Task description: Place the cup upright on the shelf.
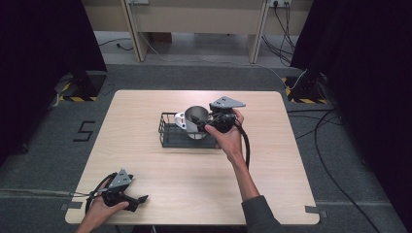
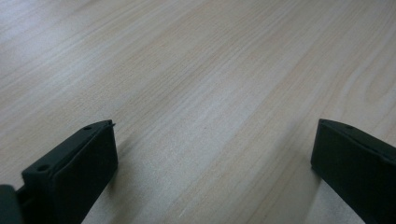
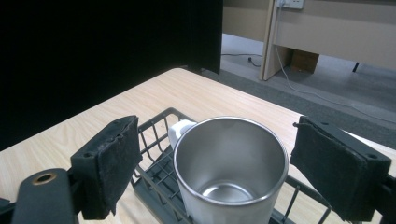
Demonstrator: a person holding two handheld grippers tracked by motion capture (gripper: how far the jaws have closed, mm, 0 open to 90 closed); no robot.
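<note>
A steel cup stands upright in a black wire basket near the middle of a wooden table, its white handle turned away from the right gripper. That gripper hovers at the cup's rim, jaws spread wide to either side of it and not touching. Well away from the basket, at the table's near left corner, the left gripper rests low over bare wood, its jaws also spread apart and holding nothing.
</note>
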